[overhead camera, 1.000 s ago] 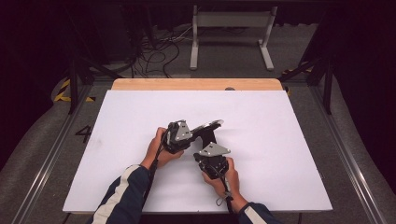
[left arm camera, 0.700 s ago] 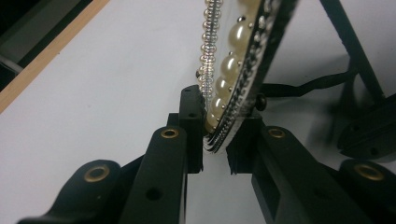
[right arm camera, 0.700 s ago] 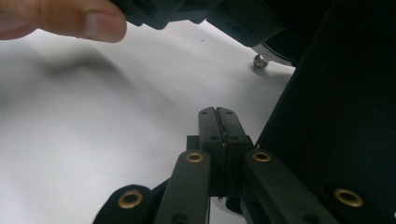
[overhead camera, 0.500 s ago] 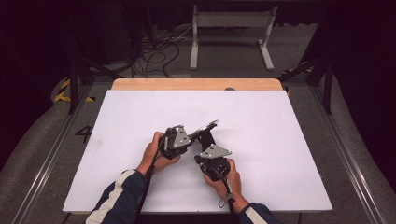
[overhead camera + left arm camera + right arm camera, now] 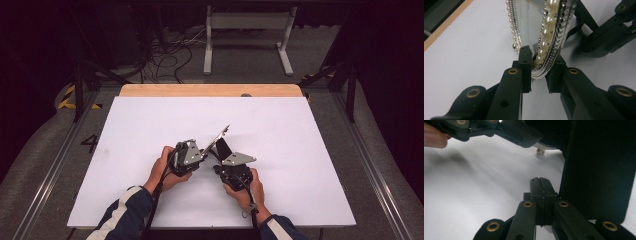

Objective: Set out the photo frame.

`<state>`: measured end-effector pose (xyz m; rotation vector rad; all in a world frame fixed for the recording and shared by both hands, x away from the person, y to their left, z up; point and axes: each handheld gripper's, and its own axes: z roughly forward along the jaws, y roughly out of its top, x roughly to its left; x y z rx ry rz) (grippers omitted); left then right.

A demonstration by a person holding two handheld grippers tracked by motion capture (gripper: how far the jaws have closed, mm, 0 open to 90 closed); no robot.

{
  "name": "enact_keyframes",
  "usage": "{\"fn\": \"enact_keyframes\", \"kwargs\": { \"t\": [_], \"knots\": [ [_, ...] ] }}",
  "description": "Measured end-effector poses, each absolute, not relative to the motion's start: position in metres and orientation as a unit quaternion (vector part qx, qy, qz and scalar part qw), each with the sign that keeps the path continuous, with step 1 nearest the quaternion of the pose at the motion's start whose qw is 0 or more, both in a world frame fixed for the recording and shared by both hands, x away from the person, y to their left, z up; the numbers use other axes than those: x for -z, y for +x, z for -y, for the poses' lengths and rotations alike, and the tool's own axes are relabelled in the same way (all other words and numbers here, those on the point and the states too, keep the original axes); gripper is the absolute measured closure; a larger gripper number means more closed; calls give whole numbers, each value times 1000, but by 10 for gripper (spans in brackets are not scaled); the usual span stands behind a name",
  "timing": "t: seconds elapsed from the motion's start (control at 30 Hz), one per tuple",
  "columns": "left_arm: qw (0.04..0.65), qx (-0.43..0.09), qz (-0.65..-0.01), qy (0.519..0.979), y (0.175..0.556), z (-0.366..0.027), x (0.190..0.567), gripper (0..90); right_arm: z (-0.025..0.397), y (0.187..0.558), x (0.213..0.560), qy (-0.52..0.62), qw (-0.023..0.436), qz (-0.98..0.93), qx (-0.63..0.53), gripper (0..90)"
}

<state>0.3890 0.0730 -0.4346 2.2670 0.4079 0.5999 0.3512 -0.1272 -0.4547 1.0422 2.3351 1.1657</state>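
The picture frame is tipping up further now than a second ago, its far corner raised higher off the white counter point(image 5: 150, 130) while both hands have stayed almost where they were near the middle. Starting on the left: the left claw point(image 5: 537, 72) is clamped on the frame's bottom edge, jaws closed down to the thickness of the rim, and its own camera gives a fine close look at the pearl-trimmed frame point(image 5: 549, 32) with its rows of beads and silver chain-work rising away from the grip. From above, the frame point(image 5: 216, 140) leans up and to the right between the two tools, one edge low near the counter, the glass face angled toward the left. Moving right: the right claw point(image 5: 541, 187) has its jaws pressed fully together with nothing between them, sitting just beside the black back stand point(image 5: 599, 170), which hangs as a dark flap close on its right. My read: the frame is lifted and steadied, that part is done; what remains is swinging the stand out and setting the frame upright on it.
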Motion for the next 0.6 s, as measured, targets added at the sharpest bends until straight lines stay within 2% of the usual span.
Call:
{"fn": "enact_keyframes", "kwargs": {
  "t": [0.37, 0.6],
  "knots": [
    [404, -218, -155, 875, 389, -77, 440, 734, 138, 354, 453, 357, 167, -824, -408, 900],
    [396, -228, -141, 878, 385, -75, 437, 747, 141, 354, 452, 355, 168, -825, -406, 900]
  ]
}}
